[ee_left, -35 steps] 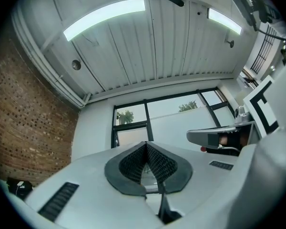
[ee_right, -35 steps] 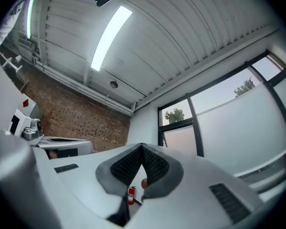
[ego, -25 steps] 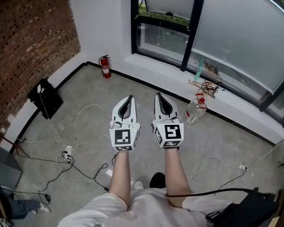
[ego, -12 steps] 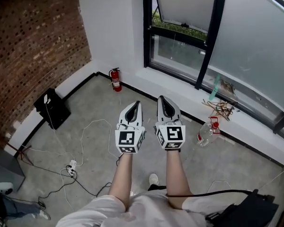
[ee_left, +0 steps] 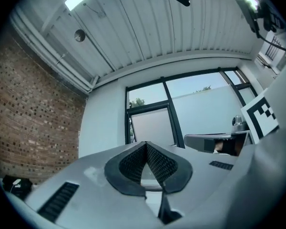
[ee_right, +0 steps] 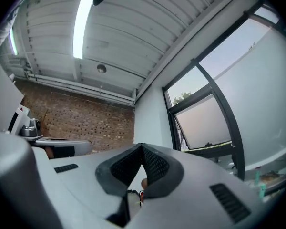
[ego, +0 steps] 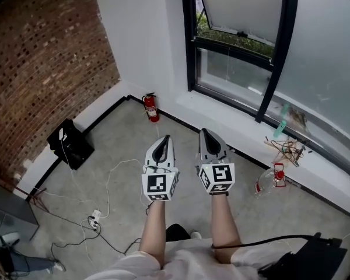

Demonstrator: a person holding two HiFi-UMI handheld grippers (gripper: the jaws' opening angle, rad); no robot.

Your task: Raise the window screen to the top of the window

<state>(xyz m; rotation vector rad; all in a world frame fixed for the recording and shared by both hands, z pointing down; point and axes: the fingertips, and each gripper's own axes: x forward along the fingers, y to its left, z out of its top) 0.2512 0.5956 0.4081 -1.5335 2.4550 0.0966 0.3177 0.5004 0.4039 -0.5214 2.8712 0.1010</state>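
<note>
While the window screen (ego: 239, 4), a pale panel inside the black window frame (ego: 191, 45), sits at the upper right of the head view, both tools are well apart from it; the lift is judged not yet begun.
Left gripper (ego: 164, 140): jaws pressed together, nothing between them.
Right gripper (ego: 205, 133): likewise closed, empty.
Both held side by side at frame centre, tips toward the window, probably carried closed for the approach.
Fire extinguisher (ego: 151, 107): on the floor (ego: 122, 127), against the wall.
Bottle (ego: 272, 179): lying at right.
</note>
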